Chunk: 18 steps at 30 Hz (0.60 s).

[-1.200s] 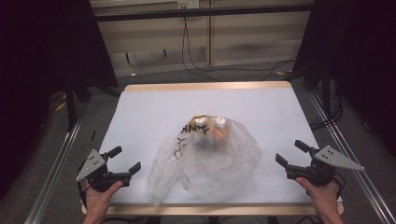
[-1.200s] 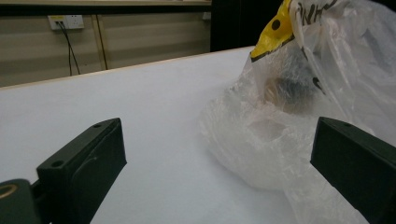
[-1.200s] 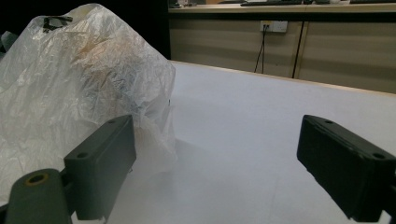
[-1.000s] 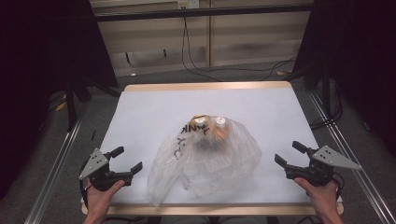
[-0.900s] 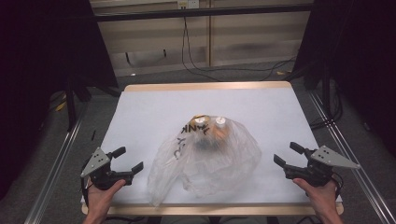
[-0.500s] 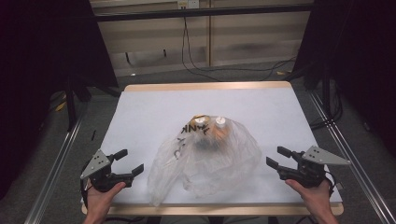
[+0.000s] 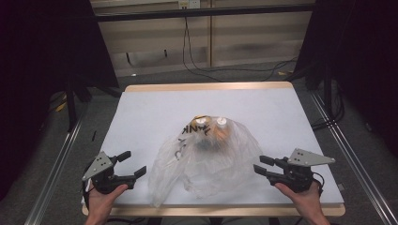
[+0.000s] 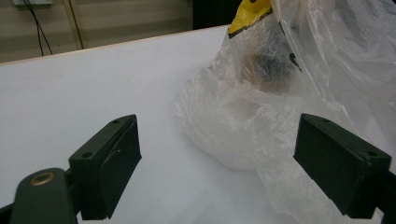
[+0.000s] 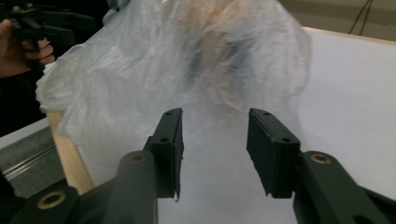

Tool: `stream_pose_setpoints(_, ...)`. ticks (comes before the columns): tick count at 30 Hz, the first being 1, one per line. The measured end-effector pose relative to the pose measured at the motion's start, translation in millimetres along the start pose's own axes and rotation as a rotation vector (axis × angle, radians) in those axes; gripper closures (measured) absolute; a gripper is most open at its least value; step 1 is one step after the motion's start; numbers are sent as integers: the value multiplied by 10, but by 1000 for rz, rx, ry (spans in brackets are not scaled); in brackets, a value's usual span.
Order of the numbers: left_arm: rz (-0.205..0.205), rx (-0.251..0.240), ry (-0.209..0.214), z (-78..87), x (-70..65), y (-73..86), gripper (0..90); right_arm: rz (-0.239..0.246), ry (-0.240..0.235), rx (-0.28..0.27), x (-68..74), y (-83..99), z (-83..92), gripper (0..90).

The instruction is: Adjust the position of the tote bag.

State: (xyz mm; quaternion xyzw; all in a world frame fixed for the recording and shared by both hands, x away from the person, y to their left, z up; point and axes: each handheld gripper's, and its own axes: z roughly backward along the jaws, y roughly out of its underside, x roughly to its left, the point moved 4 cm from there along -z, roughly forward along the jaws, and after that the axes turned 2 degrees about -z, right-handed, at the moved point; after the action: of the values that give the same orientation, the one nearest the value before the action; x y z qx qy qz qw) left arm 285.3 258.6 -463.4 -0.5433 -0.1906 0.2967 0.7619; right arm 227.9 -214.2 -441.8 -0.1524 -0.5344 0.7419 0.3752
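A crumpled clear plastic bag (image 7: 211, 157) lies on the white table top (image 7: 155, 112), and something with a white cap (image 7: 221, 122) and a yellow label (image 8: 252, 10) shows through it. My left gripper (image 7: 133, 163) rests near the front left, its tips just short of the bag's left edge. Its jaws stand wide open and have just been closing slightly. In the left gripper view (image 8: 217, 140) the bag (image 8: 280, 93) lies ahead, nearer the right jaw. My right gripper (image 7: 259, 164) is open at the bag's right edge; its jaws (image 9: 215, 116) have been closing, with nothing pressed between them.
The table has a wooden rim (image 7: 206, 86) at the back and along the front. Metal rails (image 7: 54, 173) run down both sides. Cables (image 7: 197, 61) trail on the floor beyond the far edge. The back half of the white top is bare.
My right gripper has moved left toward the bag and its jaws have narrowed. The left gripper has stayed in place, its jaws only slightly narrower. The bag has not shifted.
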Motion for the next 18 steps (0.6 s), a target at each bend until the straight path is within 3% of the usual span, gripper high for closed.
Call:
stream_pose_setpoints(11, -7, 11, -16, 20, -7, -1, 148, 51, -148, 33, 448, -145, -205, 709)
stream_pose_setpoints(18, -8, 8, -12, 18, -8, -4, 148, 93, -227, 72, 703, -196, -388, 727)
